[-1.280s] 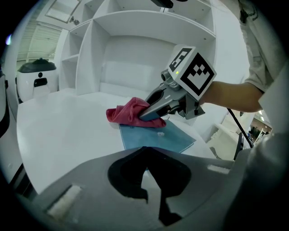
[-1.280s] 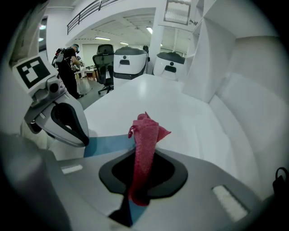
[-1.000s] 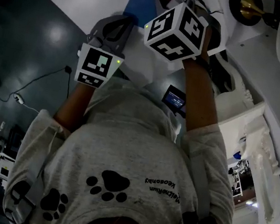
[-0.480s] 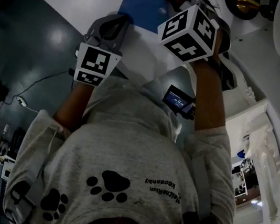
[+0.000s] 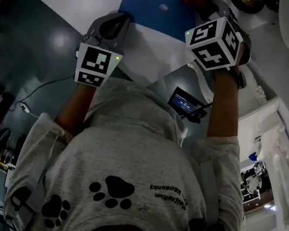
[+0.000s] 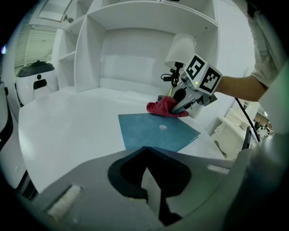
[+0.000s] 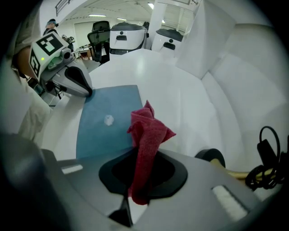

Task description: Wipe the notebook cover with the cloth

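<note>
One cloth [image 7: 146, 135] in right gripper [image 7: 139, 182], at notebook [image 7: 106, 122] edge.

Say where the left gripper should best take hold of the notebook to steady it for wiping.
Probably the corner nearest the left gripper. The notebook lies flat and thin on the table, so come in low from that side, along the tabletop. That end is away from the cloth in the right gripper, which leaves the cover free.
</note>
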